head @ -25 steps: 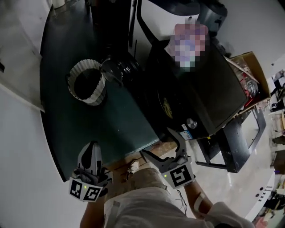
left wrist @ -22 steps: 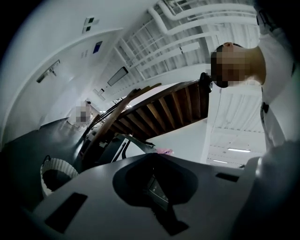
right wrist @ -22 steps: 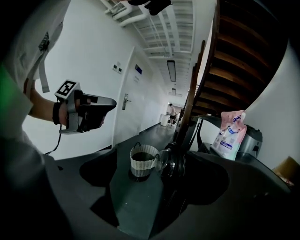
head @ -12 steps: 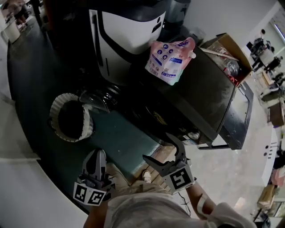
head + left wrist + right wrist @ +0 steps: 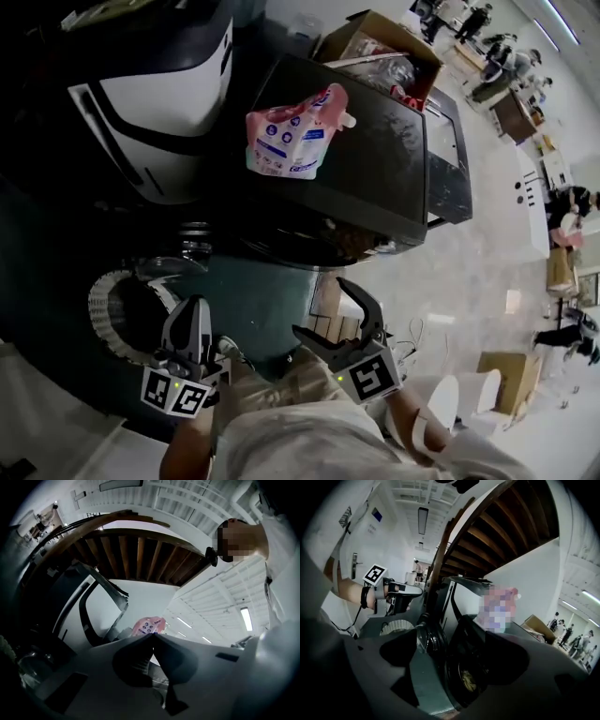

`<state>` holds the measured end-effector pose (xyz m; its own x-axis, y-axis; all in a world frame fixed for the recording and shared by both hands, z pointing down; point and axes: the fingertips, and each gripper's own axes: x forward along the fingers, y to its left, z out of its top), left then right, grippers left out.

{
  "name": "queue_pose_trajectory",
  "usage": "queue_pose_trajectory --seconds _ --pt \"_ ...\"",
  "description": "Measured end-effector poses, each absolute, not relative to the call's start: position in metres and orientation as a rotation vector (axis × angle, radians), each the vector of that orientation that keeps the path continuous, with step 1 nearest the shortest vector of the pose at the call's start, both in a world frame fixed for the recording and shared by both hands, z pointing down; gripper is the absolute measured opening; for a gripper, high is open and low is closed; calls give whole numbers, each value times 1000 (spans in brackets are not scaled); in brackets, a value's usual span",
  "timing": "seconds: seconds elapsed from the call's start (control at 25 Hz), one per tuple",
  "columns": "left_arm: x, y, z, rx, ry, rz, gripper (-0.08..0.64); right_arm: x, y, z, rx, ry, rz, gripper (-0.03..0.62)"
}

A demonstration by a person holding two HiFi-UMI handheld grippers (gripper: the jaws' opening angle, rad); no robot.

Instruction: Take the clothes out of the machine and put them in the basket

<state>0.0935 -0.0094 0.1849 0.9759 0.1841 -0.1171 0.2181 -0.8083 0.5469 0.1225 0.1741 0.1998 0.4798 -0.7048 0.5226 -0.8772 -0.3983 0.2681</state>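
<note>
Evidently pre-reach: right gripper (image 5: 320,306), jaws apart and empty, faces the open machine (image 5: 375,169) to reach in; left gripper (image 5: 194,311) closed, idle; basket (image 5: 101,292) beside machine.

Pale glossy floor (image 5: 487,281) from 2 to 5 o'clock, open cardboard box (image 5: 370,21) at 1 o'clock, dark green mat (image 5: 262,300), possibly rubber, timber stair underside (image 5: 140,555) overhead, ceiling strip light (image 5: 246,618).

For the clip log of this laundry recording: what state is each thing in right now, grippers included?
Left gripper: shut, empty.
Right gripper: open, empty.
Machine door: swung open.
Drum: something yellowish inside.
Basket: upright, no clothes visible in it.
Pink pouch: lying flat on the machine.
</note>
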Motion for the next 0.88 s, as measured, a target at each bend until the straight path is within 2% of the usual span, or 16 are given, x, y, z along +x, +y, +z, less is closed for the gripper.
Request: queue_pose_trajectory --seconds 0.2,0.4,0.88 --pt "135 14 182 2505 451 -19 14 134 207 203 2332 -1129 511 448" --pt "171 36 219 2496 514 14 14 158 231 247 2365 -1046 516 448" --pt "199 61 396 2506 544 -49 14 183 238 465 2278 -1140 507 448"
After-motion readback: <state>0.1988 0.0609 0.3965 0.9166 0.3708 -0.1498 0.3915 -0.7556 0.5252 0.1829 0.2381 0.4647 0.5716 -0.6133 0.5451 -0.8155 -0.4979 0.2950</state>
